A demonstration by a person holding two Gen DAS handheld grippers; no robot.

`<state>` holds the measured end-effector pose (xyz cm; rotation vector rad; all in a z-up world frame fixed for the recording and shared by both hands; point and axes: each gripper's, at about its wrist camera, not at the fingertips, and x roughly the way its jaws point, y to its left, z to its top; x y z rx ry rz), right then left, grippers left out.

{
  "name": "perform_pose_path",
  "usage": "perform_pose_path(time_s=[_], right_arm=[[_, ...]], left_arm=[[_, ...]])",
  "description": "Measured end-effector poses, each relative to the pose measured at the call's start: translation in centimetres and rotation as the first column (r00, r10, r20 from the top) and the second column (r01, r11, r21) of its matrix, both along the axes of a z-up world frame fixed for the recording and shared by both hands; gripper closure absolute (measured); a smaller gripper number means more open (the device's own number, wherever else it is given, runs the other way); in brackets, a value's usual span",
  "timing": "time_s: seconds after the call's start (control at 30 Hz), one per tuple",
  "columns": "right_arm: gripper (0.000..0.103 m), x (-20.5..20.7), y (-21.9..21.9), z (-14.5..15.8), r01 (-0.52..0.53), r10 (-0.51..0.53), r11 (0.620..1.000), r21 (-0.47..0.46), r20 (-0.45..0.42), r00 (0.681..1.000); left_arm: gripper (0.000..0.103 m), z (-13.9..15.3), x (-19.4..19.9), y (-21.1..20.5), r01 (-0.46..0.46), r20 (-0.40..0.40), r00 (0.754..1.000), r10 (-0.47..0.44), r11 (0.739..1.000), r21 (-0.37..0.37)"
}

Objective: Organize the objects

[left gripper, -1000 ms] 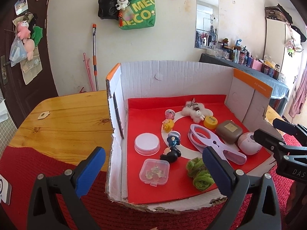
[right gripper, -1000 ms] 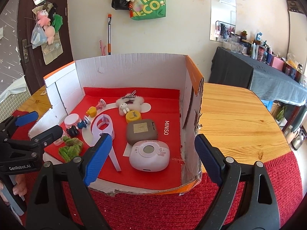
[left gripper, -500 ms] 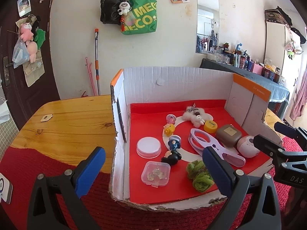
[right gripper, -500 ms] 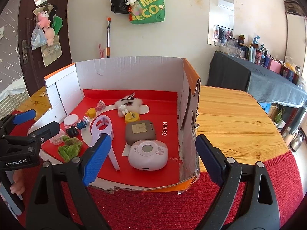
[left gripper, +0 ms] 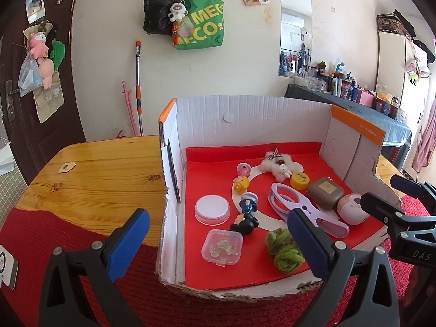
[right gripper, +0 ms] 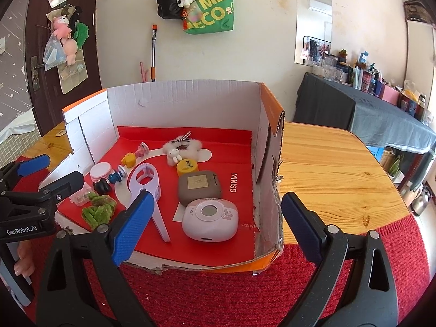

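small household objects, among them a lilac plastic clip [left gripper: 299, 207], a brown rounded case [right gripper: 200, 186] and a green fuzzy tie [left gripper: 283, 250], lie spread inside the white cardboard box [left gripper: 245, 117] on the bench. left tool [left gripper: 218, 242] and right tool [right gripper: 215, 223] gape wide, empty, short of the box; whether sorting is starting or over is unclear.

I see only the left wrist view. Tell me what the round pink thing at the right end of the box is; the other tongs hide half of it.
Observer: The right wrist view shows it whole: a white-and-pink device with a round grey screen on top, lying flat.
Operator: Name any marking near it.
Observer: The word MINISO is printed on the red liner, between the brown case and the box's right wall.
Operator: Report the right tongs.
Observer: The right tongs are open and hold nothing, short of the box's front edge.
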<state>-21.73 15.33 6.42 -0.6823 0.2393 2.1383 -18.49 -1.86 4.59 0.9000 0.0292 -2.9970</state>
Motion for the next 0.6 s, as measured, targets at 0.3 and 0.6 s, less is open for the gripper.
perform_pose_path(time_s=[0.3,0.6], right_arm=[[0.005,0.20,0.04,0.08,0.006,-0.006,1.000,-0.005,-0.007,1.000],[0.005,0.21,0.21,0.06,0.008,-0.008,1.000,-0.012,-0.004,1.000]], left_arm=[[0.000,-0.02,0.02,-0.02,-0.001,0.001,1.000,0.001,1.000,0.000],[0.000,-0.08,0.04,-0.04,-0.003,0.005,1.000,0.003,1.000,0.001]])
